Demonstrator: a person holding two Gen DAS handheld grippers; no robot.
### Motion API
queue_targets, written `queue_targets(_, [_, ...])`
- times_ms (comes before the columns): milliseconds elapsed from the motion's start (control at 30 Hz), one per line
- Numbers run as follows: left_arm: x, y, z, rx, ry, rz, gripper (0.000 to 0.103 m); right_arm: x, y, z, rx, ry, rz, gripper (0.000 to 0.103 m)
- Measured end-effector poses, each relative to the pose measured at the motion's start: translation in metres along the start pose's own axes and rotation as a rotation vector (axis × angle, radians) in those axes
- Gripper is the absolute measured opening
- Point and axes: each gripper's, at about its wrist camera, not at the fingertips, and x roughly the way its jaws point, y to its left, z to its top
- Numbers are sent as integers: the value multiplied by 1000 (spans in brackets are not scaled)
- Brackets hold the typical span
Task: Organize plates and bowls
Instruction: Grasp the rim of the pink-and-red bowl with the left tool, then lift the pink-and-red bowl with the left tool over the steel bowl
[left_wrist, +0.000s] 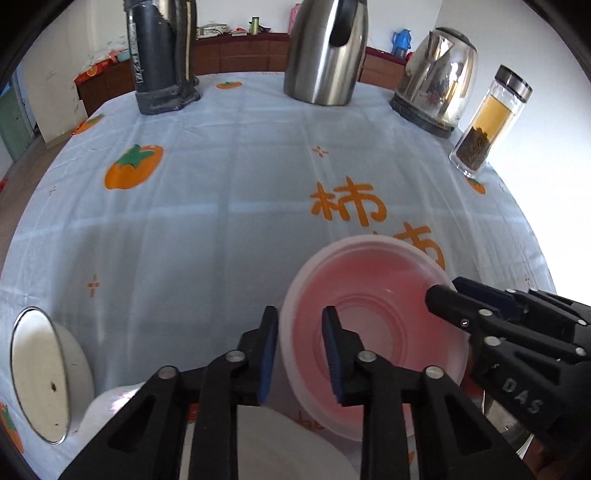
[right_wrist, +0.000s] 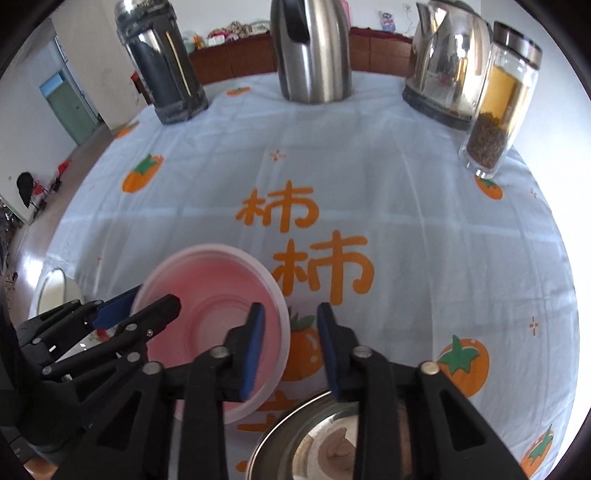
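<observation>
A translucent pink plastic bowl (left_wrist: 373, 325) (right_wrist: 221, 306) is held tilted above the table between both grippers. My left gripper (left_wrist: 300, 354) straddles the bowl's left rim, one finger outside and one inside, jaws open with a gap. My right gripper (right_wrist: 291, 347) straddles the right rim the same way, jaws open; it shows in the left wrist view (left_wrist: 454, 295). A white enamel bowl (left_wrist: 48, 376) lies on its side at the far left. A white plate (left_wrist: 295, 443) sits below my left gripper. A steel bowl (right_wrist: 314, 439) sits below my right gripper.
On the persimmon-print tablecloth (left_wrist: 221, 192) stand a dark thermos (left_wrist: 159, 55), a steel jug (left_wrist: 325, 48), an electric kettle (left_wrist: 436, 77) and a glass tea bottle (left_wrist: 487, 122) along the far edge.
</observation>
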Motion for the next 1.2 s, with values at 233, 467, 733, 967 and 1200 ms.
queue_targets(233, [-2,3,3,-40,-23,-36,9,-3,1,-1,-11,-27,-30,9])
queue_targets(467, [-34,-5,3,-29,-92,-52,9,-36,-2,-4,27,-109,12,9])
queue_targets(733, [-83,-25,-6,3,-169,-74,9,-94,1,-25,14,-204,-8,9])
queue_targets(967, [-113,-53,-21,45,-211,-101,9,-134,-9,-51,25,-260,-28,9])
queue_targets(1200, [-117,-90,-39,108,-225,-102,9,-152,-33,-75,51,-276,-73,9])
